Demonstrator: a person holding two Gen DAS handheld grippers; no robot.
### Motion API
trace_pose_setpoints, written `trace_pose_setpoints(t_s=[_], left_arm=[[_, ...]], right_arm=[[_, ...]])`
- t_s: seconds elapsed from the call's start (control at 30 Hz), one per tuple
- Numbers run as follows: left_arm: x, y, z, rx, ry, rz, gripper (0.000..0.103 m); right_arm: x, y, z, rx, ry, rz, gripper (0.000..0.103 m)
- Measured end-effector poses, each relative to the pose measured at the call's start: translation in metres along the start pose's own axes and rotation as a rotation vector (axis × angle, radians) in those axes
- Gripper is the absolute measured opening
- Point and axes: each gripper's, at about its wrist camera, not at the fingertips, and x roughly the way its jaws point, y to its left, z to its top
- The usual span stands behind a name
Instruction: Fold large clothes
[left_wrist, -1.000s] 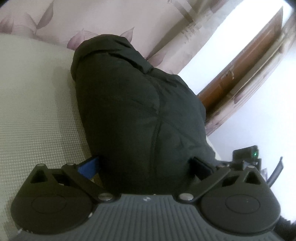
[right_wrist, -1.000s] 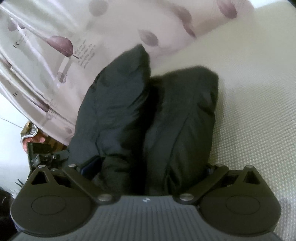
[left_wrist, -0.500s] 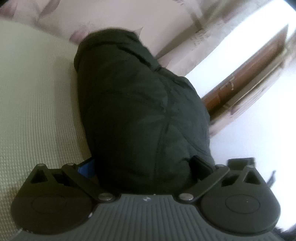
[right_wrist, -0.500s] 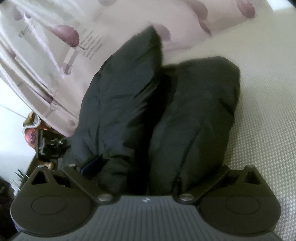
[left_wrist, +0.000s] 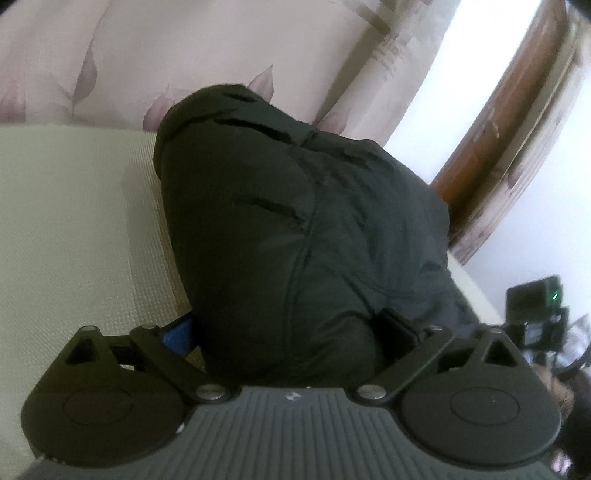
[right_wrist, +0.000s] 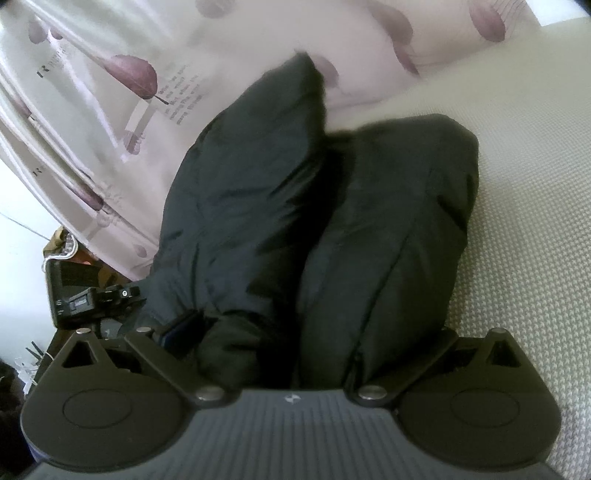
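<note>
A bulky black padded jacket (left_wrist: 295, 229) lies bunched on the cream textured bed (left_wrist: 74, 221). My left gripper (left_wrist: 288, 332) has thick jacket fabric filling the space between its blue-padded fingers (left_wrist: 179, 334), and its jaws stand wide around the bulk. In the right wrist view the jacket (right_wrist: 314, 221) shows as two puffy folds side by side. My right gripper (right_wrist: 295, 332) is likewise closed around the near ends of both folds; its fingertips are mostly buried in the fabric.
A pink leaf-print curtain (left_wrist: 184, 55) hangs behind the bed. A brown wooden door frame (left_wrist: 498, 129) stands at the right. The other gripper's camera unit (left_wrist: 535, 306) shows at the right edge, and the left one (right_wrist: 81, 291) in the right wrist view.
Both grippers keep hold of the jacket and have shifted with it. The jacket now sits lower in the left view, with more curtain above it.
</note>
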Motion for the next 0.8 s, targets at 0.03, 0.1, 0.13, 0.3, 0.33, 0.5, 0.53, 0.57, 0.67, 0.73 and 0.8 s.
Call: trace_pose_setpoints(t_s=[0.03, 0.1, 0.13, 0.3, 0.33, 0.5, 0.53, 0.57, 0.67, 0.73, 0.8], left_arm=[[0.000, -0.004, 0.002, 0.017, -0.002, 0.014, 0.099], [-0.001, -0.010, 0.002, 0.058, -0.009, 0.045, 0.099], [-0.002, -0.014, 0.002, 0.077, -0.013, 0.061, 0.098], [-0.004, -0.023, 0.000, 0.125, -0.025, 0.097, 0.098], [-0.005, -0.024, 0.000, 0.130, -0.026, 0.100, 0.098], [-0.005, -0.025, -0.001, 0.138, -0.022, 0.105, 0.098], [-0.005, -0.025, -0.001, 0.139, -0.021, 0.104, 0.099], [-0.005, -0.025, 0.000, 0.139, -0.020, 0.103, 0.099], [-0.004, -0.025, 0.000, 0.142, -0.021, 0.104, 0.099], [-0.005, -0.026, -0.001, 0.148, -0.031, 0.105, 0.097], [-0.007, -0.027, -0.005, 0.160, -0.048, 0.102, 0.093]], right_arm=[[0.000, 0.001, 0.000, 0.000, 0.001, -0.009, 0.103], [0.000, 0.006, -0.001, -0.016, 0.000, -0.032, 0.103], [0.001, 0.008, -0.002, -0.024, -0.002, -0.043, 0.103], [0.001, 0.015, -0.008, -0.042, -0.023, -0.076, 0.103], [0.002, 0.016, -0.008, -0.043, -0.025, -0.080, 0.103], [0.003, 0.015, -0.008, -0.041, -0.025, -0.078, 0.103], [0.003, 0.015, -0.008, -0.041, -0.024, -0.077, 0.103], [0.003, 0.015, -0.008, -0.042, -0.025, -0.076, 0.103], [0.003, 0.013, -0.009, -0.040, -0.029, -0.070, 0.103], [0.003, 0.014, -0.010, -0.043, -0.032, -0.073, 0.103], [0.004, 0.015, -0.010, -0.047, -0.034, -0.077, 0.103]])
